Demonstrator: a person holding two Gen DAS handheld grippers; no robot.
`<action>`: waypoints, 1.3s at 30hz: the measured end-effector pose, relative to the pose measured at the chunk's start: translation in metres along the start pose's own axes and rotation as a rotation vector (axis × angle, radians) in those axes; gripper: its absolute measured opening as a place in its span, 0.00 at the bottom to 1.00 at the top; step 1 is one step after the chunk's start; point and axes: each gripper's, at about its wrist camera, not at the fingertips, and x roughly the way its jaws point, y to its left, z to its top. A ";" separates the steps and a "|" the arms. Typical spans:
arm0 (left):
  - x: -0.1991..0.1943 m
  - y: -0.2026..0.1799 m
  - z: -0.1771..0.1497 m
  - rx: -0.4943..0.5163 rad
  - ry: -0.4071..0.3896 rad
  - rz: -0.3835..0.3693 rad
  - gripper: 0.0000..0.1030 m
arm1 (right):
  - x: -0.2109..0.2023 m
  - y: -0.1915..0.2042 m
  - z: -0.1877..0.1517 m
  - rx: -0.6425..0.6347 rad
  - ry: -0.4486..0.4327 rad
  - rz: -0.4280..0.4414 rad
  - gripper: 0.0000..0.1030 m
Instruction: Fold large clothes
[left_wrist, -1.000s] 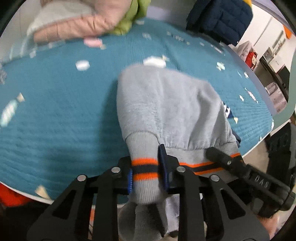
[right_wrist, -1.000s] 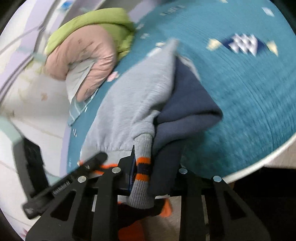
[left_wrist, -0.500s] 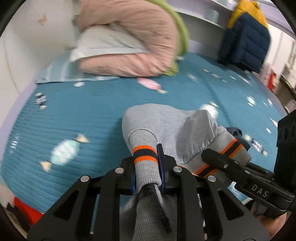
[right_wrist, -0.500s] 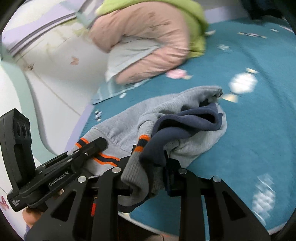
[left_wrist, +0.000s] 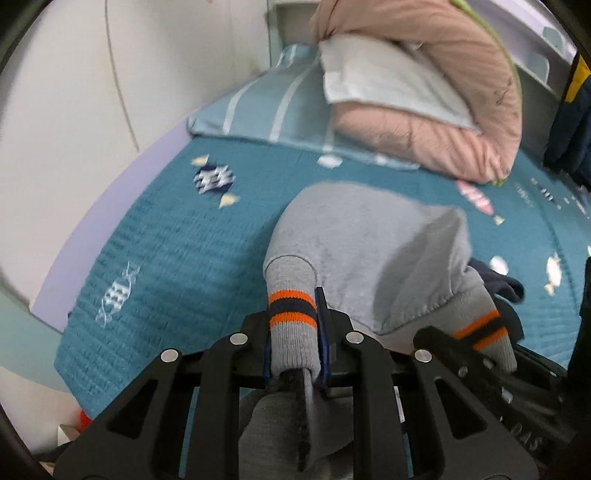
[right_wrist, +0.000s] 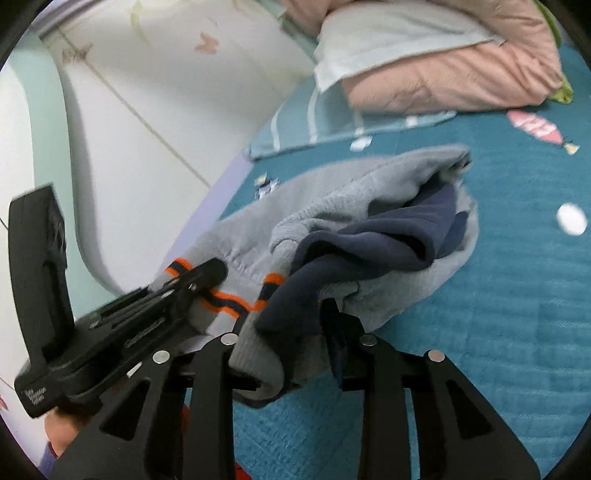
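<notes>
This is a bedroom in a home. There is a bed with a teal blanket that has little fish and candy pictures on it, and a striped light blue pillow lies at the far end by the white wall. A puffy pink quilt is folded up in a heap on the pillow with a white cloth tucked in it, and a dark blue jacket with a bit of yellow hangs at the far right.
</notes>
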 end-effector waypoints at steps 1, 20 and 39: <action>0.006 0.003 -0.008 -0.007 0.021 0.000 0.17 | 0.003 0.000 -0.006 0.003 0.013 -0.012 0.28; -0.010 -0.004 -0.078 0.009 0.104 0.123 0.75 | -0.020 -0.060 -0.077 0.342 0.100 -0.158 0.50; -0.204 -0.116 -0.091 0.113 -0.155 0.126 0.87 | -0.236 0.000 -0.064 -0.066 -0.089 -0.259 0.60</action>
